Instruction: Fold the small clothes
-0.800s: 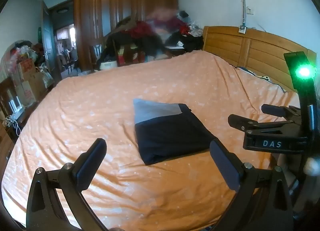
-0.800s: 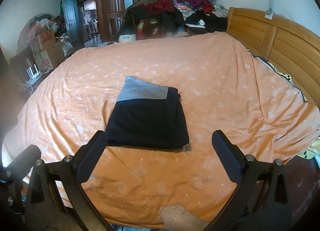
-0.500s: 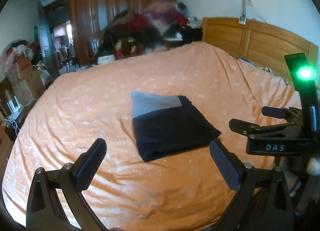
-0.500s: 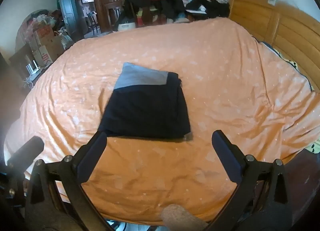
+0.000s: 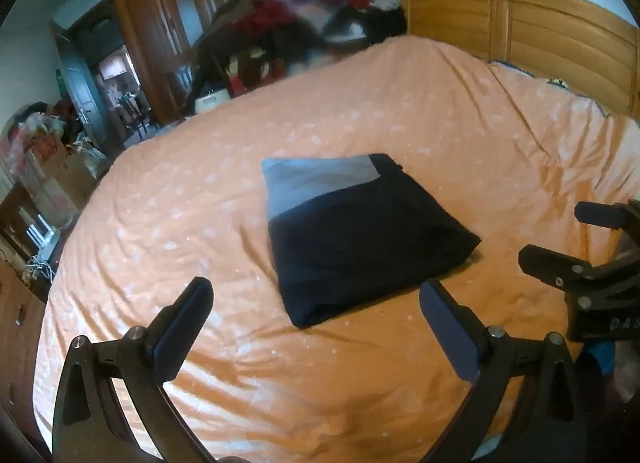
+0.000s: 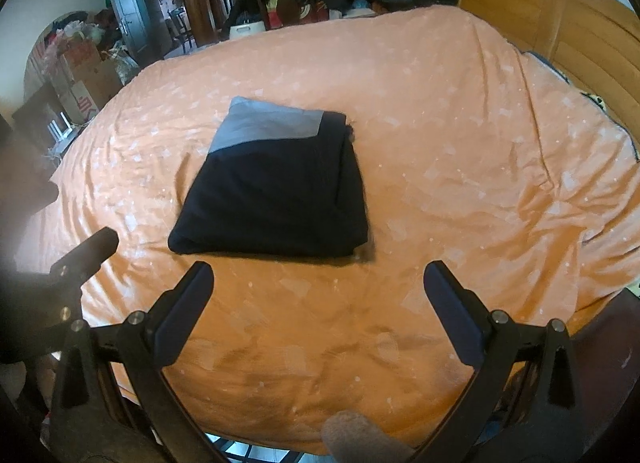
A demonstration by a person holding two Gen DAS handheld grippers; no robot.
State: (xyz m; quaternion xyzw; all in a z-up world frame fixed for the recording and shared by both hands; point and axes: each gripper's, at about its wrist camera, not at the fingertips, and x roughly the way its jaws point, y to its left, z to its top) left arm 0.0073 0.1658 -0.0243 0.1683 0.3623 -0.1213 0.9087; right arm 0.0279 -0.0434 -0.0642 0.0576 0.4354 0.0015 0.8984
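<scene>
The folded garment [image 6: 276, 191] lies flat near the middle of the bed [image 6: 460, 167], with bare orange bedspread on all sides. It is a soft, roughly rectangular dark navy bundle with a grey band along its far edge; its long axis runs from the near edge toward the wardrobe [image 5: 224, 7]. The left gripper [image 5: 316, 327] and right gripper [image 6: 318, 303] hover short of its near edge, jaws wide and empty. The wooden headboard [image 6: 560, 31] bounds the right side.

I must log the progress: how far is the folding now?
Done: the garment lies on the bed as a compact folded rectangle. In hand: nothing; the left tool and right tool are both open and clear of it. Left: no other loose garment shows on the bed.
</scene>
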